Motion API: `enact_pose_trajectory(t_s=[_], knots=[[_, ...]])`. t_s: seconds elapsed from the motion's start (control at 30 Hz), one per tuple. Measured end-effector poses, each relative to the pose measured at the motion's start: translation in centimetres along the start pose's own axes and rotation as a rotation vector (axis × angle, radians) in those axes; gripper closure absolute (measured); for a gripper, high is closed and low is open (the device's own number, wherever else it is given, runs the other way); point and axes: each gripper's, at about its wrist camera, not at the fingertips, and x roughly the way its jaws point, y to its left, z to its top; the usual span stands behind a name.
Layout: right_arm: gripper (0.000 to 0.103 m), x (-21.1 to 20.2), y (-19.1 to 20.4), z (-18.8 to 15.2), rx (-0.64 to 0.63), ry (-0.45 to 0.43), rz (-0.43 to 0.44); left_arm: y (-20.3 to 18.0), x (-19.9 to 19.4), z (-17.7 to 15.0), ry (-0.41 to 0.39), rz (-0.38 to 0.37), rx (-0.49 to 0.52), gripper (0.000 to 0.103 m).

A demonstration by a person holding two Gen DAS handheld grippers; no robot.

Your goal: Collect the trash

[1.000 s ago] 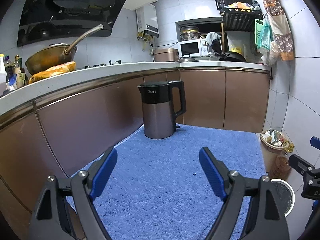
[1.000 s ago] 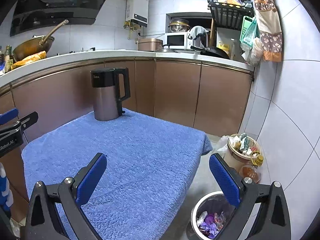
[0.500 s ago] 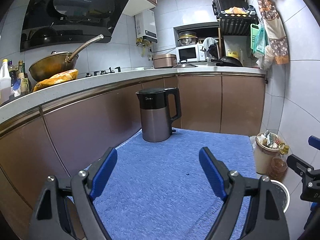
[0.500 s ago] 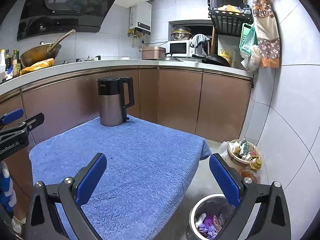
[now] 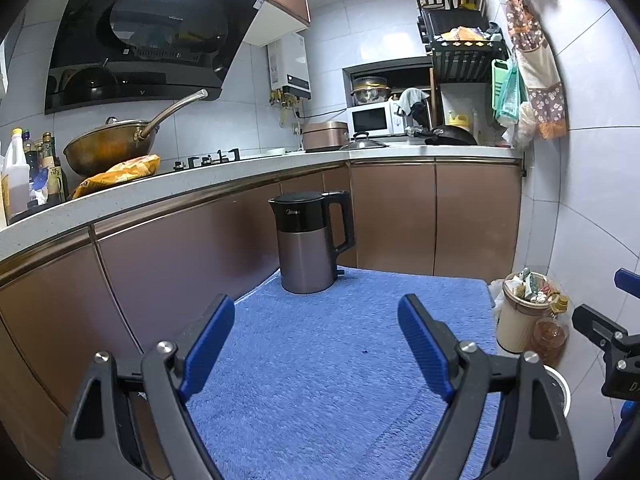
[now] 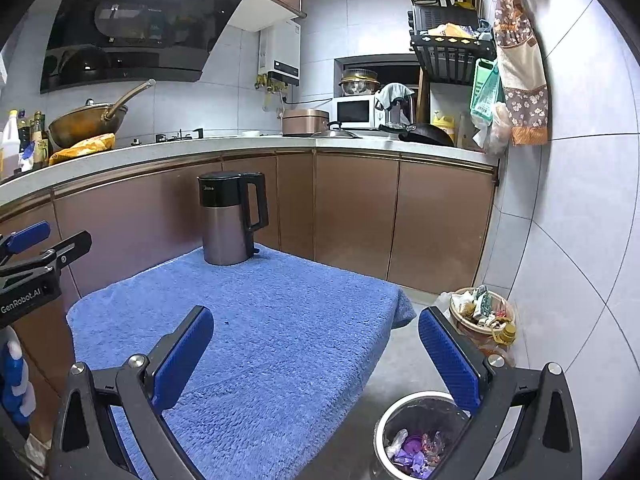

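Note:
A small round trash bin stands on the floor at the lower right of the right wrist view, with purple wrappers inside; its rim shows at the right of the left wrist view. My left gripper is open and empty above the blue towel. My right gripper is open and empty over the towel's right edge, its right finger above the bin. The towel carries no loose trash that I can see, only a tiny dark speck.
A black and steel kettle stands at the towel's far edge. A full beige bucket of rubbish and an oil bottle stand by the tiled wall. Brown cabinets and a counter with a wok run along the left and back.
Both grippers have risen and tilted up a little, so the kettle and towel sit lower in each view. Both stay open and empty.

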Motion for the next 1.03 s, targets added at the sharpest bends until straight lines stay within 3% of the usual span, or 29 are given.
enact_pose_trajectory(t_s=[1.03], knots=[[0.000,-2.2,-0.1,-0.7,-0.008,0.002,0.008,-0.5,-3.0,-0.6,-0.001,-0.026,-0.020,0.020]])
